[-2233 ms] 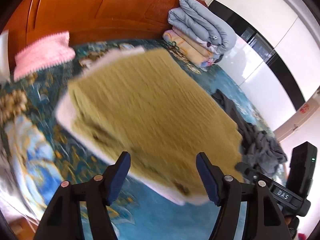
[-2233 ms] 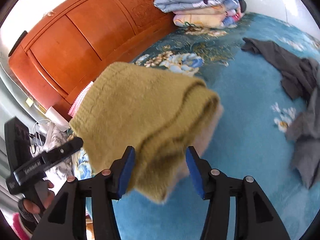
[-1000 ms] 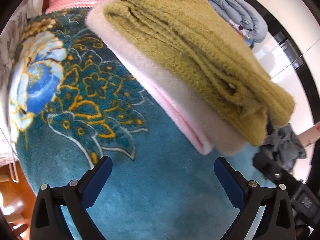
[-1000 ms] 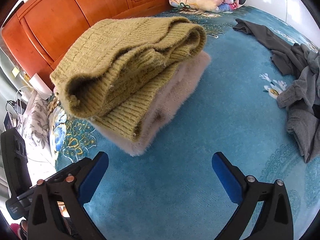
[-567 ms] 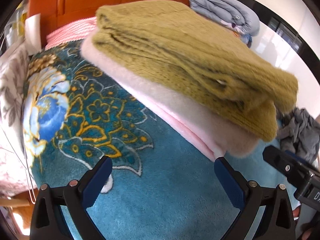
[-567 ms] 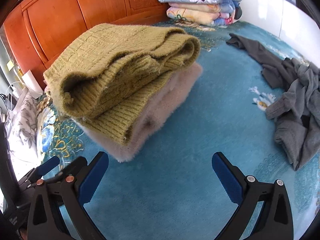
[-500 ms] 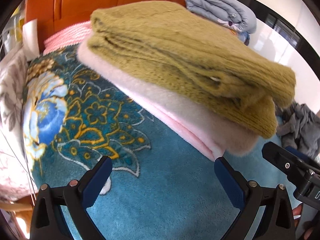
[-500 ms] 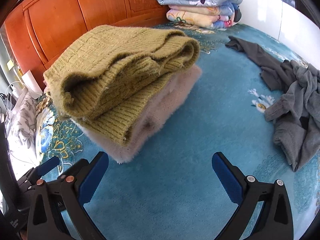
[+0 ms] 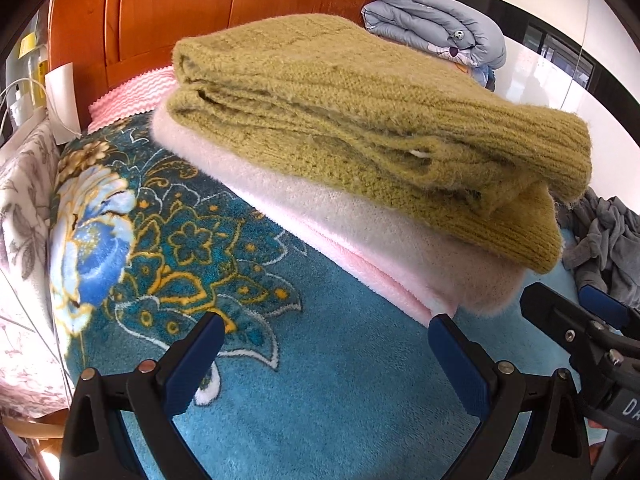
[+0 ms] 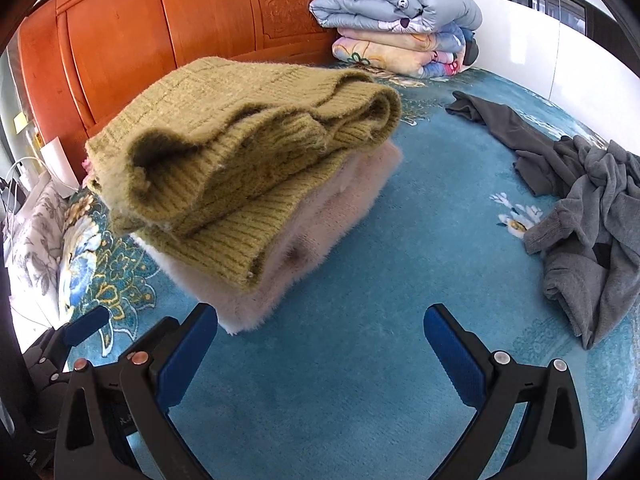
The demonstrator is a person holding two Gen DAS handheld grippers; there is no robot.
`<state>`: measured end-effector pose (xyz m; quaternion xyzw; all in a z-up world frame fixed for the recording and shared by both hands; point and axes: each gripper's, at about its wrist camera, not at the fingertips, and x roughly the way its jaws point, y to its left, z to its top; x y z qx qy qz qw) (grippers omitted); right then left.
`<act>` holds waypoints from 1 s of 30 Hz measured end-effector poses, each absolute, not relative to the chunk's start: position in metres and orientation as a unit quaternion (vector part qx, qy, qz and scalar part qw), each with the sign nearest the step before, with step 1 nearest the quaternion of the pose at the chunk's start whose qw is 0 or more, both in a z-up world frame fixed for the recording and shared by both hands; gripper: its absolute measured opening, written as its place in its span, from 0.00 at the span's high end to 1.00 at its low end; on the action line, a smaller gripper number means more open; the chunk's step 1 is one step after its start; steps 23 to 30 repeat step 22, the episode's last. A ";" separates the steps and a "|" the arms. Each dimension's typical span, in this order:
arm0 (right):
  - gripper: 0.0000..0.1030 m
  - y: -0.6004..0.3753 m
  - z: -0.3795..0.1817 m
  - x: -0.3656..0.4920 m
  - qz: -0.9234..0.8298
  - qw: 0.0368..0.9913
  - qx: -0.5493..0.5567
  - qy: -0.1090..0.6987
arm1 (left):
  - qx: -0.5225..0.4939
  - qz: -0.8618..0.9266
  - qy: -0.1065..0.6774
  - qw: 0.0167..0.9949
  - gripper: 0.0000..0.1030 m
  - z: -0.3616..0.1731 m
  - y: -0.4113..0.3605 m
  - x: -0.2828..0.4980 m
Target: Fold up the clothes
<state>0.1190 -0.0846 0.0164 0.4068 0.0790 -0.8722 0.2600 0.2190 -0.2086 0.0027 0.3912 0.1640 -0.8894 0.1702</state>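
We recorded both tools idle over the blanket [image 10: 360, 360]. The left gripper [image 9: 324, 354] had its jaws spread wide and held nothing, low in its frame; the right gripper [image 10: 320, 344] was likewise spread and empty. The folded green sweater [image 10: 240, 152] sat centre-left in the right view, resting on a folded pink garment [image 10: 320, 240], both apart from the pads. In the left view the sweater [image 9: 360, 120] filled the upper centre, with the pink layer [image 9: 360, 240] beneath it. Unfolded grey clothes [image 10: 580, 208] lay at the right edge, well apart from the stack; a quilt pile [image 10: 396, 20] stood at the top against the headboard [image 10: 160, 32]. We judged the sweater's fold loose: its upper layers gaped at the near end, so a nudge from either gripper could tip or unroll it. We also judged that the soft blanket could snag a low pad on the reach towards the grey clothes.
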 end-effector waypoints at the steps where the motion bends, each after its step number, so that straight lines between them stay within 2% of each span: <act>1: 0.00 -0.084 0.014 0.110 -0.872 0.260 0.406 0.080 | 0.392 -0.889 0.163 0.170 0.00 0.002 -0.209 0.218; 30: 0.00 -0.088 0.015 0.116 -0.873 0.256 0.405 0.089 | 0.402 -0.880 0.199 0.160 0.00 -0.006 -0.220 0.218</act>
